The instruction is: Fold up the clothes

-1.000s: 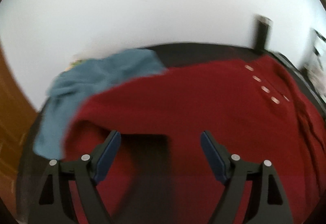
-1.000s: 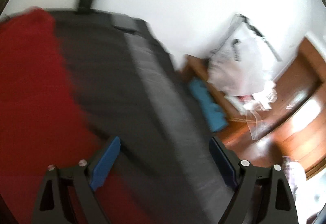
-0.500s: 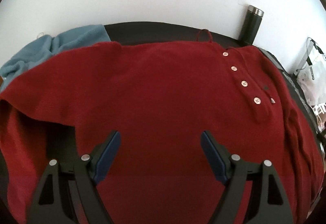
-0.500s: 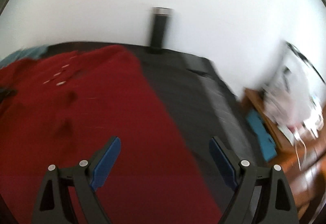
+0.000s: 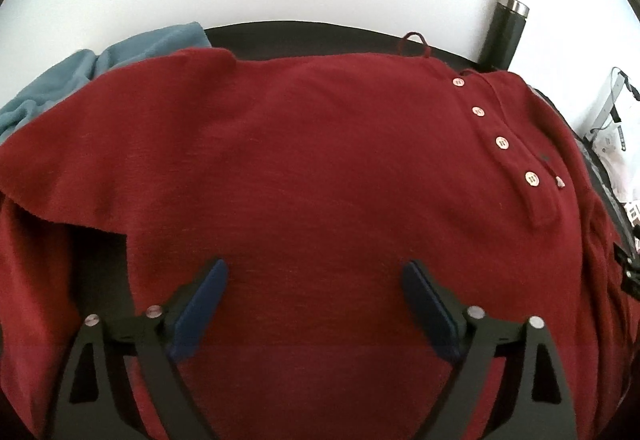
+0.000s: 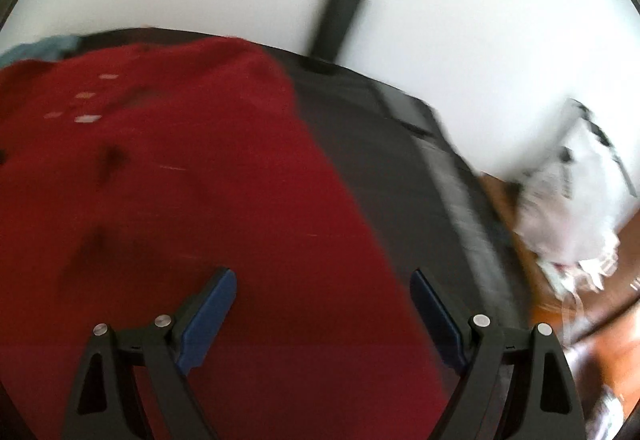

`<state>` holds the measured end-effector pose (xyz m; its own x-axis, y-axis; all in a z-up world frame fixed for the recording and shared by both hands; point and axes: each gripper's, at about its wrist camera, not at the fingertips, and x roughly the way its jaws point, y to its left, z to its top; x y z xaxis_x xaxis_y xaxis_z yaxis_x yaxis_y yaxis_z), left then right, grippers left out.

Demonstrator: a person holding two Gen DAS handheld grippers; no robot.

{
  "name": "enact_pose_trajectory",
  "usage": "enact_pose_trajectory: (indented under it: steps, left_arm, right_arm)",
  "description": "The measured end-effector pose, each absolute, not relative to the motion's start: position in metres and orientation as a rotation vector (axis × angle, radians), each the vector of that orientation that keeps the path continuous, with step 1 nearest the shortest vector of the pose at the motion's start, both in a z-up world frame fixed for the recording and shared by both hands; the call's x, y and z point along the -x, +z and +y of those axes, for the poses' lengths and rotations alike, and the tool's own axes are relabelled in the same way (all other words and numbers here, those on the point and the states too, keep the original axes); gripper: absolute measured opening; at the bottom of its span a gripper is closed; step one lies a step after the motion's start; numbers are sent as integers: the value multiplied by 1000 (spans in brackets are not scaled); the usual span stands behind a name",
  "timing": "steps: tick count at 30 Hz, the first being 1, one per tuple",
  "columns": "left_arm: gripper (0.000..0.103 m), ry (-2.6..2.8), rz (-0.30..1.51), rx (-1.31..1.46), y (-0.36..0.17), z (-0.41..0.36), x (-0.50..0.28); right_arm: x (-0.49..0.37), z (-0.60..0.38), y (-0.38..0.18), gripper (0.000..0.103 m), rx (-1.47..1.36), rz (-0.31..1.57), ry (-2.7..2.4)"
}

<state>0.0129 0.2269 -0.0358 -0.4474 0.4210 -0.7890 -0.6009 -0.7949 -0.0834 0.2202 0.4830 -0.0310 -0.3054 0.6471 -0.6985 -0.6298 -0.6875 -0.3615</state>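
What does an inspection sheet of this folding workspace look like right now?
Surface: dark tabletop, mostly covered.
Job's things: red knitted button-placket sweater spread flat; crumpled blue-grey cloth garment at the far left, partly under it.
Clutter: black cylindrical steel-capped flask upright by the wall.
Tongs: left tongs opening, right tongs open; both empty above the sweater.
Cables: nothing seen.
Surroundings: white wall, white plastic bag, wooden floor.

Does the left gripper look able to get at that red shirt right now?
Probably yes. The left gripper hangs just above the red shirt, its jaws opening with nothing between them, and nothing lies over the cloth below.
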Motion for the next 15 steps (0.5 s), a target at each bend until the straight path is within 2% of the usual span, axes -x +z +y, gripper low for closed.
enact_pose_trajectory:
  steps: [4,8,10,15]
  left_arm:
    - [100,2223,289,1143,-37,230,-14]
    - [101,2223,300,1145,-37,231,-15]
    - [101,2222,298,1145,-37,231,-16]
    - [101,2221,291,1146,-36,232,-15]
  right_arm:
    - [-242,498,-24,89,1055,137,2092]
    - [-256,487,-7,89,984,284,2270]
    - [-241,471,-3,89,1017,241,2340]
    - [-202,441,-24,89,1180,-61,2296]
